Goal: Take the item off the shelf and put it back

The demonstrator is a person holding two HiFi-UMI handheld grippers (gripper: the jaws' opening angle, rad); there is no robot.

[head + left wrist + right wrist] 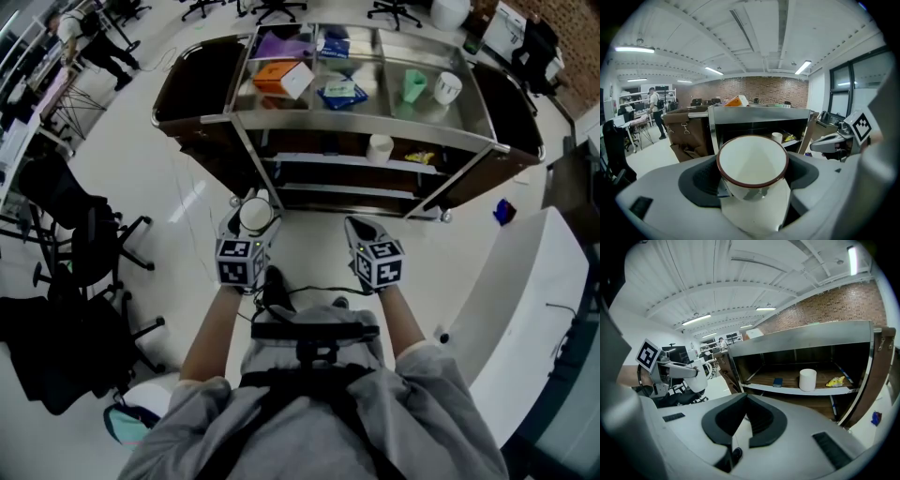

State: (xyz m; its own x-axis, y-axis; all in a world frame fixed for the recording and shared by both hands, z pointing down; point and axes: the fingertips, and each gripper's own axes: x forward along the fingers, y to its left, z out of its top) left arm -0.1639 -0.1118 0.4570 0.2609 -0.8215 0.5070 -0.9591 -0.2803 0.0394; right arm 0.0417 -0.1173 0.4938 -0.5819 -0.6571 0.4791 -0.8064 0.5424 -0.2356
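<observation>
The room was an open office with a pale, shiny floor point(169, 159). Nearest to the person, the left tool point(251, 223) gripped a white cup point(752, 164) with a dark red rim, and its jaws stood wide on the two sides of the cup. The cup stood about upright between the jaws. Its long axis ran from top to bottom, and its open mouth looked upward and a little back toward the person. It hung above the floor, in front of the steel shelf cart point(356, 122) and apart from it. Beside it the right tool point(749, 416) had its jaws together with nothing between them. On the cart's middle shelf stood a white cylinder point(807, 379) near a yellow packet point(836, 380). Far behind was a brick wall point(754, 89).
</observation>
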